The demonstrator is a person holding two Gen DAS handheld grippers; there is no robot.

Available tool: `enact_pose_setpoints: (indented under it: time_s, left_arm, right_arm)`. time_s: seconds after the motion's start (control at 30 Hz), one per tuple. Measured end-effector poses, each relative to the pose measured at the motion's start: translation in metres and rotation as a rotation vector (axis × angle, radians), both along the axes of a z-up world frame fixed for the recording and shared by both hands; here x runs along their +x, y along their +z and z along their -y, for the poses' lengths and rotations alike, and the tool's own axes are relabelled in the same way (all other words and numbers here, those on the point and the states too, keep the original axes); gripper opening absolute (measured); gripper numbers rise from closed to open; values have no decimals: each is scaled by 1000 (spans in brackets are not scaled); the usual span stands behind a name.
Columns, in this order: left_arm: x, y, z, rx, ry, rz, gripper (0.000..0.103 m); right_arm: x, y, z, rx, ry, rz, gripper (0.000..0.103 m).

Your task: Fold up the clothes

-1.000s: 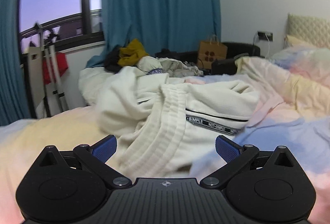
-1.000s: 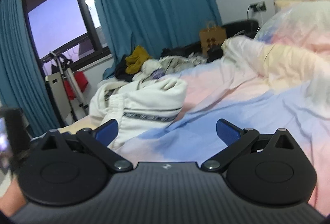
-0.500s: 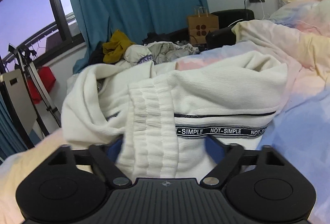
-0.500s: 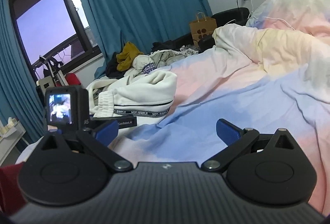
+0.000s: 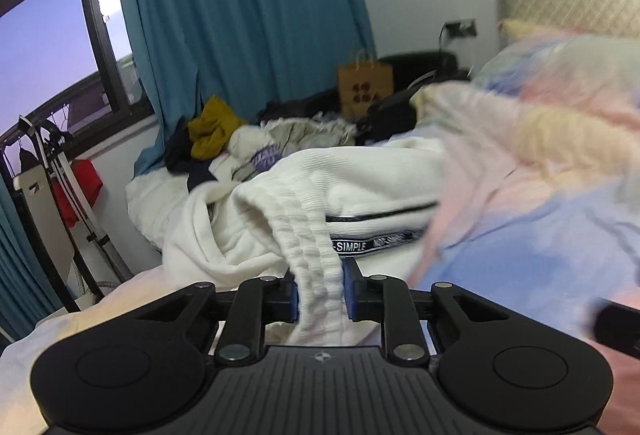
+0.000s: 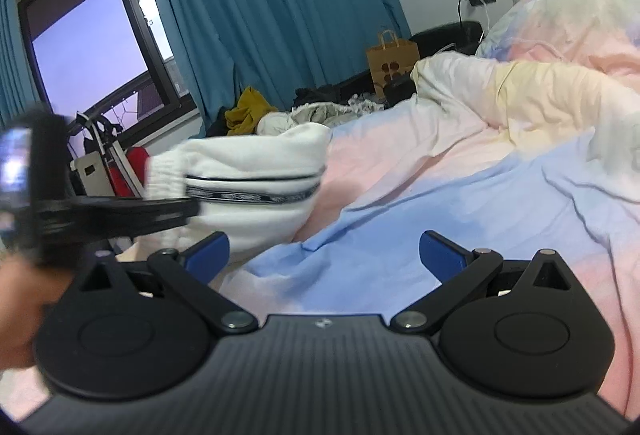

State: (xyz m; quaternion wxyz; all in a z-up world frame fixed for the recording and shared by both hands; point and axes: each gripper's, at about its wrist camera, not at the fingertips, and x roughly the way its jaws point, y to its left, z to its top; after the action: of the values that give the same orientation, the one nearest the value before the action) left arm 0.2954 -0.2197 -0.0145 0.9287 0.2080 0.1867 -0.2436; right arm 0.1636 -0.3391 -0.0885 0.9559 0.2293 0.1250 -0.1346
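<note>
Clamping the ribbed elastic waistband of the white knit trousers with a black lettered stripe (image 5: 360, 203), the left gripper (image 5: 320, 293) has its blue-padded fingers (image 5: 349, 289) drawn narrow, fabric pinched between them. The garment lies bunched on the pastel pink, blue and yellow bed sheet (image 5: 540, 235), toward the bed's window-side edge; its stripe reads "SIMPLE". The right gripper (image 6: 324, 255) is spread wide and holds nothing, positioned above the sheet, near the garment, not touching it. From the right wrist view the left gripper appears blurred at the left margin, against the waistband. A heap of mixed clothes (image 5: 240, 139) sits beyond the trousers before the blue curtain (image 5: 240, 15)
</note>
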Motion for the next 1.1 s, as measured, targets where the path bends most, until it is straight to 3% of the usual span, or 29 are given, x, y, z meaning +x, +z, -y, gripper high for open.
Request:
enact_pose_setpoints:
  time_s: [0.17,0.27,0.43,0.53,0.63,0.8,1.1]
  left_arm:
    - [-75,28,-58,-63,8,-15,21]
    - [-123,31,-105,-130,67,-46,21]
    - [-188,2,-175,-216,165,-101,21]
    - [-203,-27,-208,-309,229,-176,23]
    - [-216,-45,-230,-391,255,-193,25]
    - [-229,-35,-247,-435,205,-249,27]
    - [-249,-16,-266,-505,187,-208,27]
  right_arm:
    - [-4,4,-2,-11,18,25,103]
    - [-7,7,-7,-14,42,44,103]
    - [-15,13,-18,-17,131,62,103]
    - [-14,13,-32,-36,223,43,103]
    - [-11,10,-42,-40,279,14,103]
    - [-12,13,-61,-61,356,7,103]
    - [-26,30,-98,-119,495,53,101]
